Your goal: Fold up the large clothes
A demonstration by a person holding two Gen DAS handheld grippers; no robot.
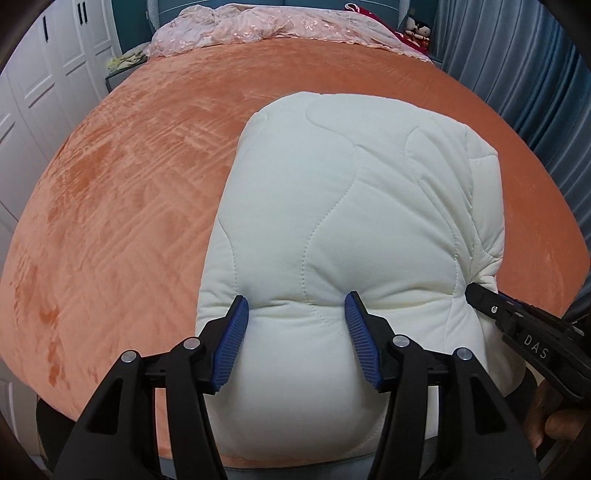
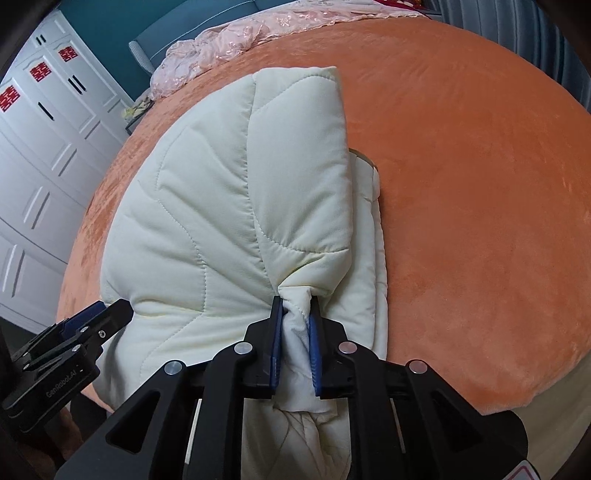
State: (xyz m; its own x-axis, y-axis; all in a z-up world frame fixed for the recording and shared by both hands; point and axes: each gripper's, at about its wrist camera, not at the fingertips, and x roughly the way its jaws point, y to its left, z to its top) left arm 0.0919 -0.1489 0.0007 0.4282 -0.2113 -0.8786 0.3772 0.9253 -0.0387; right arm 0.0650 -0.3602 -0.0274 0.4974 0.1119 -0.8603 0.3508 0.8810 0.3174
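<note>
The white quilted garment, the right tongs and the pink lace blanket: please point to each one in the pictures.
white quilted garment (image 1: pixel 351 206): left wrist view, on its padded top surface.
right tongs (image 2: pixel 296 314): right wrist view, midway between the fingertips, where bunched fabric is pinched.
pink lace blanket (image 1: pixel 236 29): left wrist view, on its crumpled middle.

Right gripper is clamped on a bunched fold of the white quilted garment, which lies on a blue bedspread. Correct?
Not quite: the bedspread is orange, as the right wrist view shows. The right gripper is indeed clamped on a bunched fold of the white quilted garment.
</note>
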